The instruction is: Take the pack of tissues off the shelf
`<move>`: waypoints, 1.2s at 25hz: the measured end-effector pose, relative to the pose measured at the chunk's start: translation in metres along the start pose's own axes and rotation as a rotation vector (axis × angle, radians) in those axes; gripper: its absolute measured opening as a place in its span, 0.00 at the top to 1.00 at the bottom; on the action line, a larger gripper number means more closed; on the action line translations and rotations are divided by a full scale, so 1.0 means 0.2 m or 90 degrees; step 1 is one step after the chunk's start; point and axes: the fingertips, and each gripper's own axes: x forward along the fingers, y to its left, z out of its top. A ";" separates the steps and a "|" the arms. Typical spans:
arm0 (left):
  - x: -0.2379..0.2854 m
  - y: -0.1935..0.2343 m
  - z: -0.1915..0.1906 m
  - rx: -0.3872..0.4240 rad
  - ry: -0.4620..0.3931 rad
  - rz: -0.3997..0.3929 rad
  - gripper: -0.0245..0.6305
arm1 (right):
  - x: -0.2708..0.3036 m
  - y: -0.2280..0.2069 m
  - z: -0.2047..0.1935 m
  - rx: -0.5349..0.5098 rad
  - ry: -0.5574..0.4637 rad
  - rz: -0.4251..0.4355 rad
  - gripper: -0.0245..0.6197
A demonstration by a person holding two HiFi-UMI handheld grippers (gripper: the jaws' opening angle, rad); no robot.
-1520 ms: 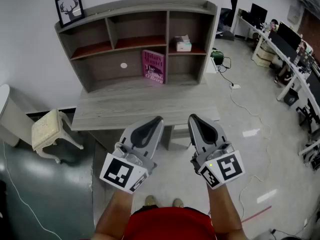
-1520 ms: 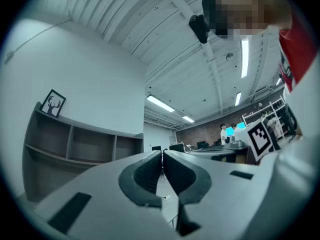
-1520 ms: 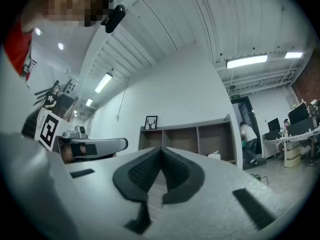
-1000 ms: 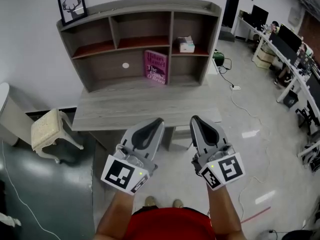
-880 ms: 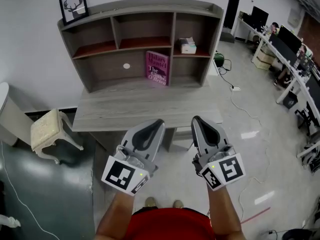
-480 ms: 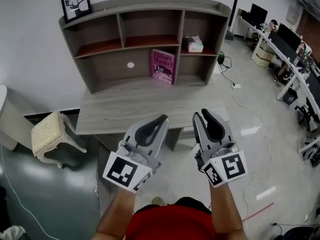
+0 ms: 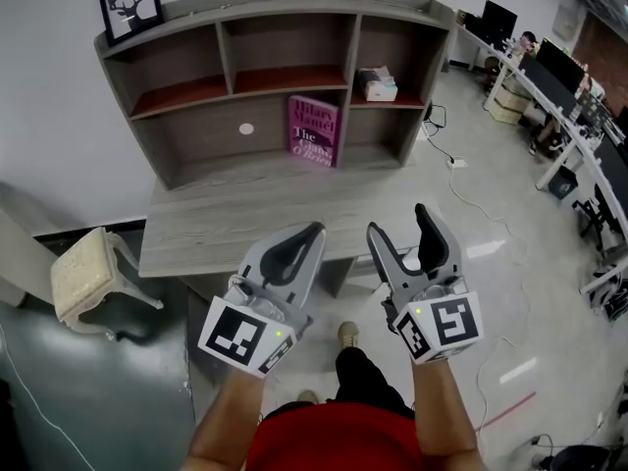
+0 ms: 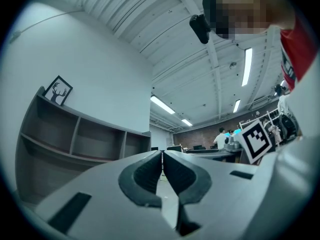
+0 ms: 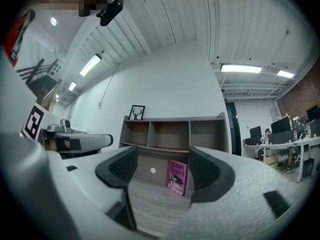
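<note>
Pack of tissues (image 7: 378, 84): it sits in the upper right compartment of the shelf (image 7: 285, 13), on the red-lined board. Nothing touches it, and it is far from both claws.
Shelf: a grey open unit standing at the far side of the surface (image 7: 245, 219). A pink book (image 7: 314, 130) leans upright in the lower middle bay, left of and below the tissues. A framed deer picture (image 7: 130, 5) stands on the top at far left.
Right claw (image 7: 398, 222): its jaws are apart and have just been opening, with nothing between them. It is aimed at the shelf and held near the person, about over the near edge of the surface.
Left claw (image 7: 314, 230): its jaws are together and empty. It is just left of the right one.
Done: apparently only the approach and the readying of the right claw.
Left: reaching across the surface to the right compartment, closing on the pack, and drawing it out clear of the shelf.
</note>
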 end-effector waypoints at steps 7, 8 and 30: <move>0.27 0.14 -0.11 0.018 0.009 0.014 0.95 | 0.26 -0.25 -0.09 -0.018 0.008 -0.022 0.38; 0.32 0.17 -0.12 0.021 0.011 0.018 0.95 | 0.31 -0.30 -0.10 -0.020 0.005 -0.022 0.37; 1.41 0.76 -0.48 0.059 0.073 0.120 0.95 | 1.44 -1.24 -0.57 0.033 0.097 -0.001 0.28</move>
